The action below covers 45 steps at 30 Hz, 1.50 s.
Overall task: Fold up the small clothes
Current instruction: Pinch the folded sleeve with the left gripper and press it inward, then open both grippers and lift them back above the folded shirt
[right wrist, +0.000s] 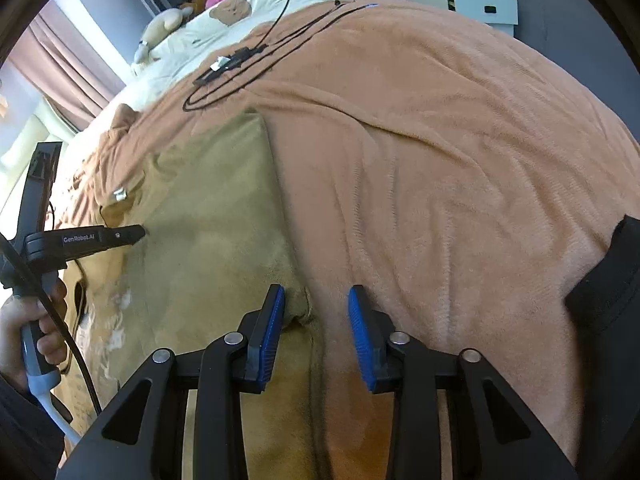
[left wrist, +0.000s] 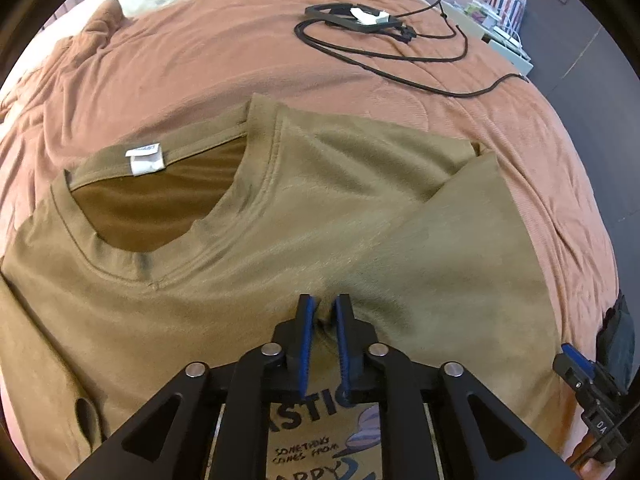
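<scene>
Clearly the soft, light T-shirt (left wrist: 248, 240) is best pinched at hems; the left hand-held gripper (left wrist: 322, 306) is barely parted over a fabric fold, while the right hand-held gripper (right wrist: 316, 300) is spread at the six o'clock edge.

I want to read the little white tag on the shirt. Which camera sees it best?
The left wrist view: the white tag sits large and face-on inside the shirt collar, though its print is too small to read. The right wrist view shows the same tag only as a tiny white speck far off.

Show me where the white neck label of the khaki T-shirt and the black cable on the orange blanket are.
white neck label (left wrist: 146, 159), left wrist view, middle of the tag.
black cable (left wrist: 384, 54), left wrist view, on a loop.
</scene>
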Tool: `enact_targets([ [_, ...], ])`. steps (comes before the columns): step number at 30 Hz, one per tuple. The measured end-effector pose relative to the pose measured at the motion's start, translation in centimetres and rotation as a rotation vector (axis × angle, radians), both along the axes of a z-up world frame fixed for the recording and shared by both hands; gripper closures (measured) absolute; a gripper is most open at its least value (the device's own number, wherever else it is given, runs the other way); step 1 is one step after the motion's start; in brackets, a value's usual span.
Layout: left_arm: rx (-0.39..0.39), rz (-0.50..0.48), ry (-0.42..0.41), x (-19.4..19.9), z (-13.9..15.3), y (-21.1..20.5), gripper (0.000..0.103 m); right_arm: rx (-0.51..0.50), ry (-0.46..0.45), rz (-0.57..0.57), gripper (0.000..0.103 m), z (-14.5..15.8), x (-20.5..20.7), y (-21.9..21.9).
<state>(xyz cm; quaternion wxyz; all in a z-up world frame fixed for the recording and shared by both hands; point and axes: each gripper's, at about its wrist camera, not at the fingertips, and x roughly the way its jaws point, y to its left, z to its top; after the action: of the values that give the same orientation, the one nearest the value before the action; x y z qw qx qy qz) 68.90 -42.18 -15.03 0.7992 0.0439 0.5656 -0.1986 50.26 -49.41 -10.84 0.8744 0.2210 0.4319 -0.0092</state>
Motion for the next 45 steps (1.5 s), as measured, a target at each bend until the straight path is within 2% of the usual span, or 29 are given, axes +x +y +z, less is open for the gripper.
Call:
enact_targets([
  [4,-0.024,0.012,0.004,-0.7,1.0,1.2,0.083,-0.002,0.032,-0.001,0.074,0.6,-0.5,-0.1],
  [7,-0.067,0.021,-0.011,-1.6,2.4,2.4,0.069,0.043,0.014,-0.024,0.074,1.5,-1.2,-0.8],
  [12,-0.127,0.022,-0.049,-3.9,5.1,4.5,0.04,0.085,-0.051,-0.054,0.069,3.4,-3.1,-1.6],
  [14,-0.153,0.029,-0.06,-5.1,6.2,5.9,0.032,0.101,-0.072,-0.053,0.058,4.0,-3.9,-1.5],
  [17,-0.179,0.049,-0.085,-6.4,7.8,7.1,0.02,0.09,-0.116,-0.054,0.028,5.2,-5.3,-1.0],
  [18,-0.19,0.059,-0.101,-7.1,8.5,8.0,0.017,0.092,-0.131,-0.05,0.024,5.4,-5.8,-0.9],
  [23,-0.222,0.084,-0.164,-9.7,11.4,11.3,0.012,0.093,-0.189,-0.037,0.015,7.1,-8.7,-0.2],
  [29,-0.225,0.07,-0.231,-12.5,14.8,14.4,0.009,0.119,-0.227,-0.037,0.015,8.0,-12.2,0.1],
  [38,-0.229,0.081,-0.355,-17.2,19.4,19.9,0.009,0.025,-0.296,-0.027,0.015,12.2,-17.9,1.3],
  [45,-0.25,0.107,-0.359,-21.1,22.2,24.9,0.009,-0.028,-0.311,-0.003,0.015,14.1,-21.7,3.9],
])
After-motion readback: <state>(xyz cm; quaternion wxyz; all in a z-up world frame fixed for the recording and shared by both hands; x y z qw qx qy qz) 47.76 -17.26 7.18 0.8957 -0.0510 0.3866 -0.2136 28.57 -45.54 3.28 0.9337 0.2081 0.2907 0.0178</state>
